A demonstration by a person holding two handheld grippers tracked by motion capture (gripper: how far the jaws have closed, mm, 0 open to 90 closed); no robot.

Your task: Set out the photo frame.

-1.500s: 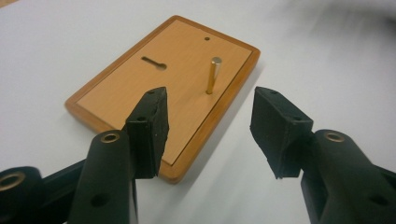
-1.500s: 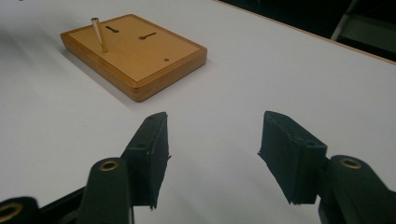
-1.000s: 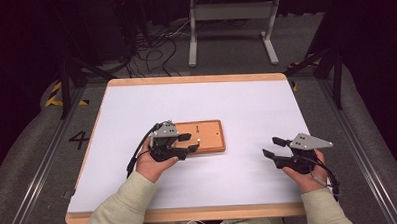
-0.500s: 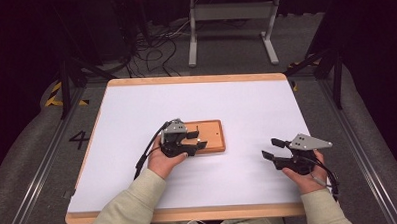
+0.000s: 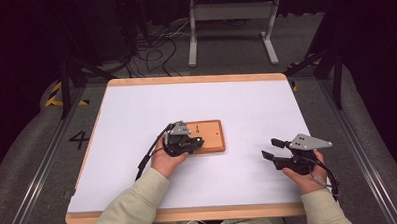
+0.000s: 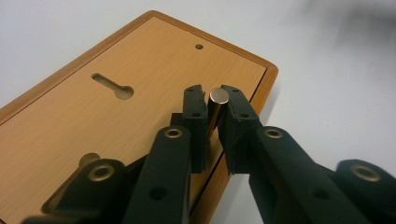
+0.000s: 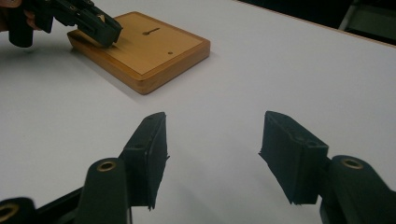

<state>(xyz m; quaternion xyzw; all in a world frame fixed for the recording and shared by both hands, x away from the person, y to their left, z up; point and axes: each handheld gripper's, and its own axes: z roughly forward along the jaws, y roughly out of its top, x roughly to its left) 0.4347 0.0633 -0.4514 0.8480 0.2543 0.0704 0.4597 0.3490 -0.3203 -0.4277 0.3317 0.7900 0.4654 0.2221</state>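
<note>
A flat wooden board with keyhole slots lies on the white table. My left gripper reaches over the board's near edge. Its jaws have just been closing and now pinch a small upright metal pin between the pads. In the right gripper view the left gripper rests at the left end of the board. My right gripper is held by a hand at the table's front right. It stands open with only bare table between its jaws.
The white tabletop has a wooden rim. Behind it on the dark floor are loose cables and a grey metal stand. A floor marking "4" lies left of the table.
My left gripper has moved right and down over the board, and its jaws have closed on the metal pin. The right gripper has stayed where it was.
</note>
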